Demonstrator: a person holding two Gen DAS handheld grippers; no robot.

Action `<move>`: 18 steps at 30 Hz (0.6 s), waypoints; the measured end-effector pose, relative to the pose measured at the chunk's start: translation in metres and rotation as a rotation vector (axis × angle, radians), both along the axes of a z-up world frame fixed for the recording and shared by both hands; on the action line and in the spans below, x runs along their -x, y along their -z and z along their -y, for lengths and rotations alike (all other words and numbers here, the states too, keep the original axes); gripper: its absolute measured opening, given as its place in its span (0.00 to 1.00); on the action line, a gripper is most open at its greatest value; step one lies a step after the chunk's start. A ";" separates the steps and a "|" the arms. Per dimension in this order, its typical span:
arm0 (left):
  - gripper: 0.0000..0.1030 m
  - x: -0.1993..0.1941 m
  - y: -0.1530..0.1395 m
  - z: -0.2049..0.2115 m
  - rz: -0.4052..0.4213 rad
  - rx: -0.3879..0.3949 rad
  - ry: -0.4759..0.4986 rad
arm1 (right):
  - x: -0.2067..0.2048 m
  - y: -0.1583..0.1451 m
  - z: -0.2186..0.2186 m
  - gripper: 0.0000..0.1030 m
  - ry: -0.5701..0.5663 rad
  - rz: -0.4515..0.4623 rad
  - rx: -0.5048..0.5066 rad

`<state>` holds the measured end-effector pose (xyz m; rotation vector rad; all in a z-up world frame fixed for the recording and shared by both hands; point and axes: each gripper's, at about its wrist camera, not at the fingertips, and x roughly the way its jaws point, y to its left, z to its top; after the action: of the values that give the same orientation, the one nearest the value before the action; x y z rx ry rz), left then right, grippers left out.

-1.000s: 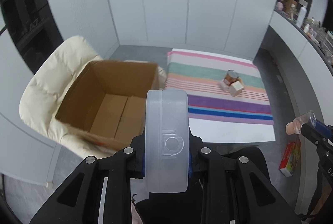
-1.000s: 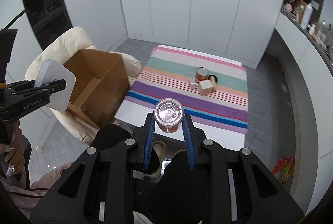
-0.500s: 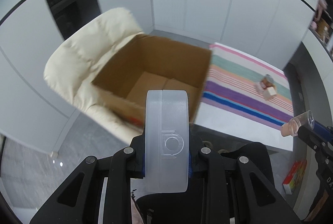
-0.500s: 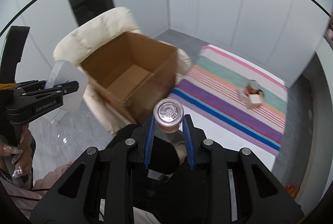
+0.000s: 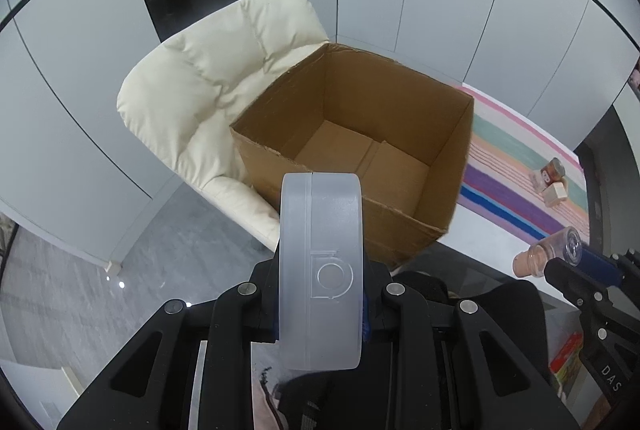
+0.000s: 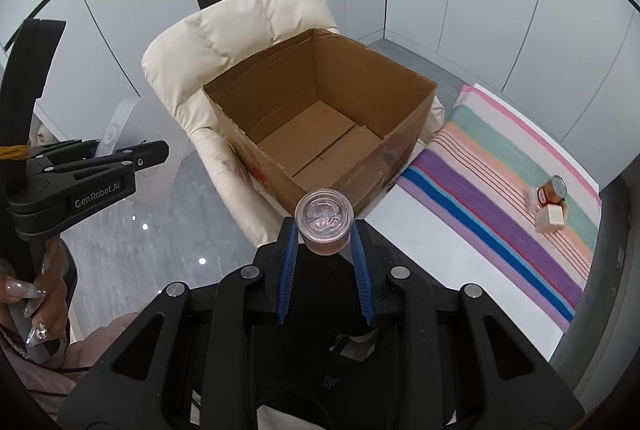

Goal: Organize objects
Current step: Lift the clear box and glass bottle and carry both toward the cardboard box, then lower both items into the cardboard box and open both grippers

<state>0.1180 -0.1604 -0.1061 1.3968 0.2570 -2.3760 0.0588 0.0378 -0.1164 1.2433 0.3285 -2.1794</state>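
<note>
Left tongs [image 5: 320, 310] clenched on plastic case [image 5: 321, 262]; right tongs [image 6: 324, 250] clenched on small bottle [image 6: 325, 220]. Both short of cardboard box [image 6: 320, 134] on armchair [image 6: 240, 42]. Risk: early release, items miss box, hit floor.

A plain brown cardboard box [image 5: 352, 150] sits on a cream armchair [image 5: 208, 78], beside a cloth [image 6: 512, 182] striped pink, teal, peach, purple and blue.
</note>
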 end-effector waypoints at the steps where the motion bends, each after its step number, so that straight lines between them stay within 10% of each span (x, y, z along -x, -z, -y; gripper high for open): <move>1: 0.27 0.001 0.001 0.001 0.002 0.002 0.001 | 0.002 0.002 0.004 0.27 -0.002 -0.001 -0.003; 18: 0.27 0.106 0.026 0.020 -0.025 0.022 0.057 | 0.084 0.041 0.050 0.27 -0.016 0.017 -0.013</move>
<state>0.0122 -0.1800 -0.1324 1.3821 0.1996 -2.4360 -0.0255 -0.0125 -0.1571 1.2614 0.3456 -2.1553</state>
